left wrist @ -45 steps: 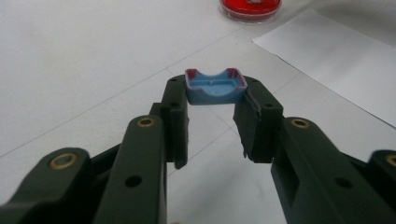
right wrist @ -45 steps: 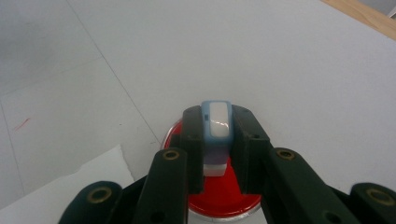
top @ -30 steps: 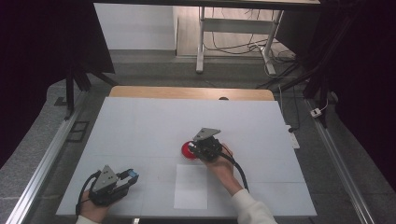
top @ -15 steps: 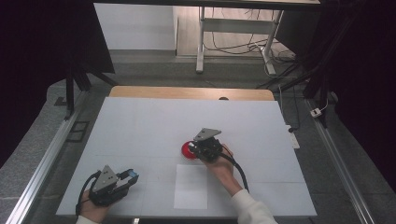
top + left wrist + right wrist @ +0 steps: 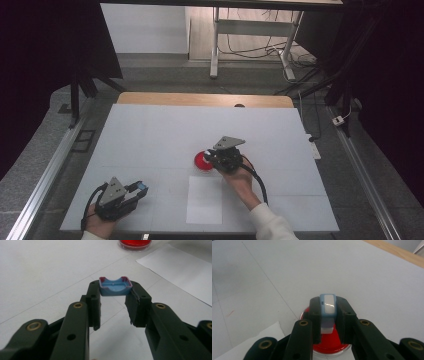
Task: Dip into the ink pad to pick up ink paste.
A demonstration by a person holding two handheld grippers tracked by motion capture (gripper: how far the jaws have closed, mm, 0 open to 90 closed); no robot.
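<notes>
No writing or brand can be read on anything here; the landmark is the red dish (image 5: 202, 161), a shallow round container whose red inside shows nothing lying in it. The right gripper (image 5: 327, 311) hangs just above the dish, its jaws clamped on a pale blue and white block (image 5: 328, 305) held on edge. The left gripper (image 5: 115, 293) sits well apart from the dish toward the person, jaws closed on a small blue tray-shaped piece (image 5: 115, 286); a white paper sheet (image 5: 205, 199) lies just beside the dish, nearer the person.
</notes>
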